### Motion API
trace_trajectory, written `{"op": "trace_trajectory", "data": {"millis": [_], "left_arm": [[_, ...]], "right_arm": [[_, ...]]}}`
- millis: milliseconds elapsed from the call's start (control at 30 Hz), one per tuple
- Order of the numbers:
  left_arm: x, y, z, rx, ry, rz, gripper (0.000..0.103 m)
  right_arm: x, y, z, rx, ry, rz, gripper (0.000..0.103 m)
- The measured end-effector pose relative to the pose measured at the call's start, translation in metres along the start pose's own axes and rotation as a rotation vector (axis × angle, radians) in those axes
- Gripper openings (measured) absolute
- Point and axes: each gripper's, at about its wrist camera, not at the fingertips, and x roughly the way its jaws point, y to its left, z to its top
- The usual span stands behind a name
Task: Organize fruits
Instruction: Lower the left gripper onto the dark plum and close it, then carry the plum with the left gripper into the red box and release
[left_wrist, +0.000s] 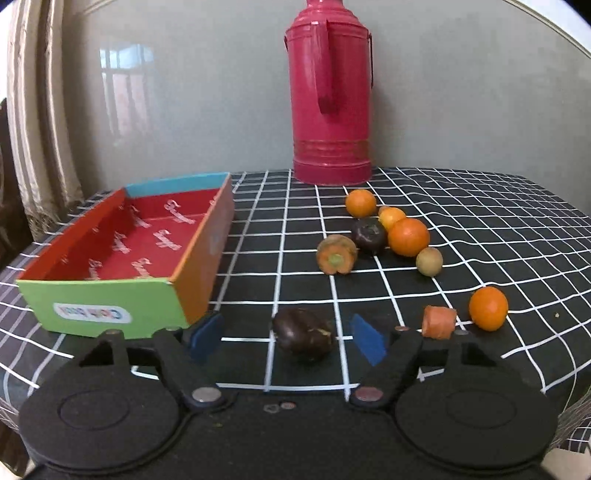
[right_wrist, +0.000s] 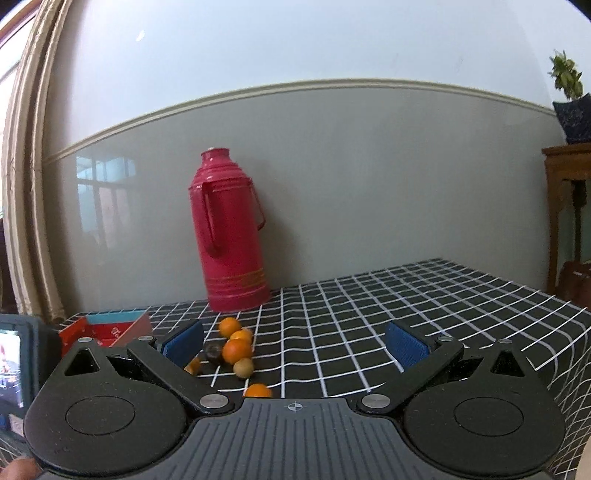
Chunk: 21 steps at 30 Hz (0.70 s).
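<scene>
1. The left gripper (left_wrist: 286, 338) hangs low over the checked tablecloth (left_wrist: 480, 206) with its blue pads (left_wrist: 369, 341) spread wide — a dark purple fruit (left_wrist: 303, 334) lies on the cloth between them, touching neither pad.
2. Just left of that gripper sits the colourful cardboard box (left_wrist: 122, 254), red inside with nothing in it.
3. Farther back, a cluster lies close together: a cut carrot chunk (left_wrist: 336, 254), a second dark fruit (left_wrist: 368, 233), three oranges (the largest (left_wrist: 408, 237) at the front), and a small tan fruit (left_wrist: 429, 261).
4. Near the right pad, apart from the cluster, are a carrot piece (left_wrist: 438, 321) and another orange (left_wrist: 488, 308).
5. The right gripper (right_wrist: 295, 343) is held higher and farther back, its fingers spread apart and holding nothing.
6. A pink thermos (left_wrist: 330, 92) stands upright by the wall.
</scene>
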Motion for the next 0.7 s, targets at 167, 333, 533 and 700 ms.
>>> {"op": "trace_trajectory", "data": {"millis": [167, 333, 533, 700], "left_arm": [[0.014, 0.000, -0.003, -0.023, 0.048, -0.036, 0.047], [0.014, -0.002, -0.004, -0.022, 0.034, -0.049, 0.028], [0.011, -0.006, -0.003, -0.007, 0.029, -0.060, 0.025], [-0.003, -0.009, 0.004, 0.023, -0.040, -0.036, 0.025]], "right_arm": [[0.008, 0.001, -0.002, 0.022, 0.030, 0.015, 0.103], [0.011, -0.003, -0.003, 0.040, 0.043, 0.012, 0.103], [0.018, -0.007, -0.004, 0.070, 0.081, 0.001, 0.103], [0.022, -0.011, -0.006, 0.079, 0.106, -0.014, 0.103]]}}
